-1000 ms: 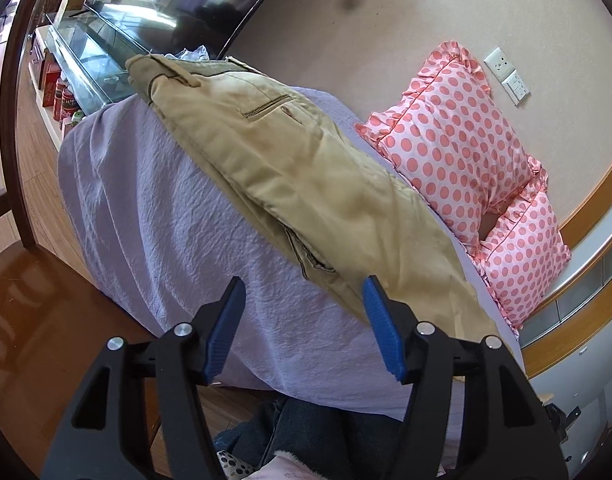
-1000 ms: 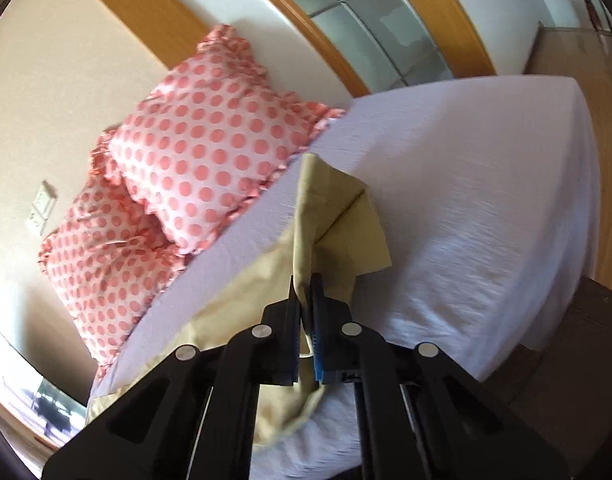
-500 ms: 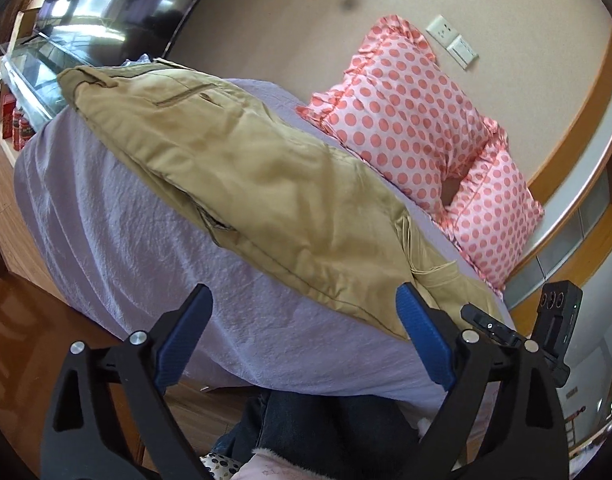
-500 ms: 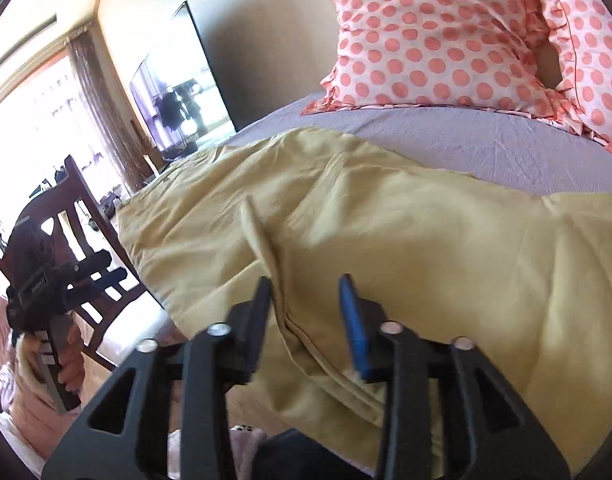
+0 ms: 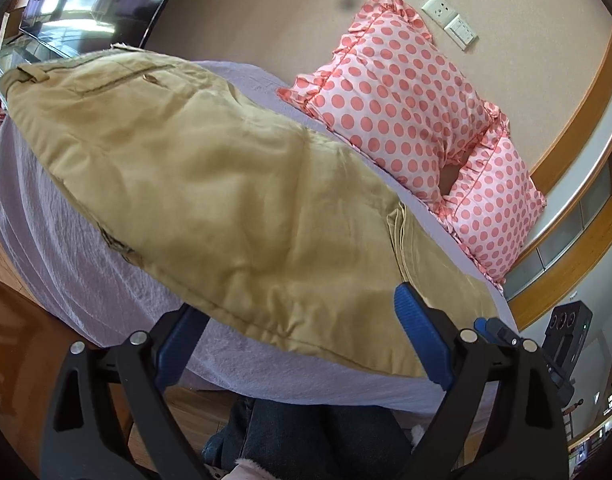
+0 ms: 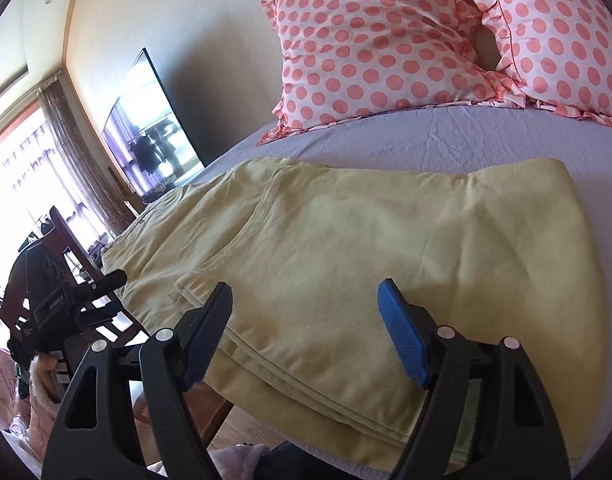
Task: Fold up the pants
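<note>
Both grippers stood spread, gripping nothing: the left gripper (image 5: 302,332) and right gripper (image 6: 306,330) hung at the near edge of the tan pants (image 6: 366,252), which lay folded on the lavender bed (image 6: 446,136). Lettering on the left unit's housing was too small to read.

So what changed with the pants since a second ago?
The right gripper was pinched shut on the leg end of the tan pants; it carried that end over, let go and now stands open above the folded pants. The left gripper stayed open and came closer to the near edge. The polka-dot pillows and purple sheet stayed put.
</note>
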Tool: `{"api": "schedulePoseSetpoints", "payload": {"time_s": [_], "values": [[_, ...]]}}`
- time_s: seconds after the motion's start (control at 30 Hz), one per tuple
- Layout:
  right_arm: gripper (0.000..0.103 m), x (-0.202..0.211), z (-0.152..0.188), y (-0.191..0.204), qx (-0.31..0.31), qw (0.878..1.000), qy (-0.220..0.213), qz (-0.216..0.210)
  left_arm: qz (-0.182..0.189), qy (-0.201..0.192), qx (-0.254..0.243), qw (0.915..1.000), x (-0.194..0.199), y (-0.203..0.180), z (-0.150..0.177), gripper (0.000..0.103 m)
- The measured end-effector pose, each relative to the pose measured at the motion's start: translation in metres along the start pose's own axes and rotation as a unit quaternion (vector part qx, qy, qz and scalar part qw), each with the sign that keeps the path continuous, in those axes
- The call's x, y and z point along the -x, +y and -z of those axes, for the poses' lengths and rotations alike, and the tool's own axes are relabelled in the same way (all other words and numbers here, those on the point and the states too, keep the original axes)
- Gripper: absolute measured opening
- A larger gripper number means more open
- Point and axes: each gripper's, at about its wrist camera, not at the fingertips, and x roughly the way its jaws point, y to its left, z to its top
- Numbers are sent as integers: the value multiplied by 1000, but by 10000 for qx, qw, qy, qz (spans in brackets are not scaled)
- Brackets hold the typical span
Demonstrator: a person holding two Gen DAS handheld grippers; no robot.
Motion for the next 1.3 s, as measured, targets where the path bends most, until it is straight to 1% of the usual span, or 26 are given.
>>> {"api": "schedulePoseSetpoints", "payload": {"time_s": [0.13, 0.2, 0.27, 0.33, 0.37, 0.4, 0.43, 0.53, 0.57, 0.6, 0.63, 0.67, 0.73, 0.77, 0.83, 0.9, 0.93, 1.0, 1.07, 1.1, 1.13, 1.2, 1.23, 1.27, 1.3], "values": [[78, -3, 1, 0, 4, 10000, 19, -48, -147, -229, 205, 9994, 10, 6, -23, 91], [78, -3, 2, -2, -19, 10000, 11, -79, -355, -417, 351, 9979, 17, 14, -35, 91], [78, -3, 3, -3, -33, 9999, -2, -119, -544, -502, 528, 9959, 18, 29, -49, 91], [78, -2, 3, -4, -47, 9999, -17, -153, -849, -587, 774, 9916, 16, 48, -62, 90], [78, -2, 4, -4, -48, 9998, -24, -166, -951, -636, 932, 9890, 16, 59, -70, 84], [78, -2, 4, -5, -46, 9998, -28, -181, -927, -701, 1101, 9871, 17, 69, -76, 78], [78, -1, 4, -5, -43, 9998, -29, -195, -891, -739, 1294, 9848, 18, 78, -82, 77], [79, 0, 4, -7, -62, 9996, -50, -255, -831, -828, 1937, 9740, 20, 103, -95, 60], [79, 2, 4, -8, -75, 9995, -67, -283, -965, -804, 2010, 9715, 19, 107, -98, 37], [79, 3, 4, -9, -86, 9995, -87, -306, -1205, -733, 1983, 9699, 17, 108, -101, 17], [79, 6, 4, -10, -95, 9994, -109, -313, -1265, -737, 1881, 9712, 18, 104, -103, 16], [79, 10, 4, -12, -103, 9993, -151, -323, -1426, -775, 1628, 9732, 19, 92, -106, 13], [82, 20, 2, -17, -145, 9990, -290, -314, -1781, -855, 798, 9771, 21, 52, -115, 12], [83, 26, 0, -21, -192, 9987, -377, -292, -1822, -882, 433, 9783, 20, 30, -119, 11], [84, 42, -4, -33, -346, 9974, -604, -191, -1757, -890, -310, 9799, 16, -22, -124, 11], [84, 59, -8, -48, -558, 9950, -828, -57, -1688, -922, -1187, 9741, 8, -80, -119, 13], [84, 69, -10, -56, -680, 9933, -937, 20, -1541, -935, -1681, 9692, 2, -112, -112, 14], [84, 87, -11, -73, -919, 9890, -1137, 206, -1122, -924, -2604, 9545, -10, -169, -88, 15], [84, 104, -9, -90, -1207, 9830, -1336, 369, -642, -687, -3477, 9329, -29, -220, -49, 18], [85, 112, -8, -98, -1378, 9794, -1418, 414, -489, -520, -3859, 9198, -42, -239, -25, 19], [85, 118, -6, -107, -1537, 9761, -1473, 429, -373, -365, -4244, 9040, -56, -253, 2, 20], [85, 128, -2, -123, -1856, 9701, -1518, 391, -187, -45, -4927, 8700, -81, -269, 53, 20], [85, 130, 0, -129, -1966, 9682, -1501, 372, -44, 190, -5149, 8570, -92, -272, 76, 19], [86, 132, 1, -134, -2057, 9668, -1470, 364, 114, 454, -5248, 8500, -100, -273, 91, 15], [86, 133, 1, -138, -2119, 9661, -1435, 355, 265, 742, -5258, 8470, -107, -274, 103, 15]]}}
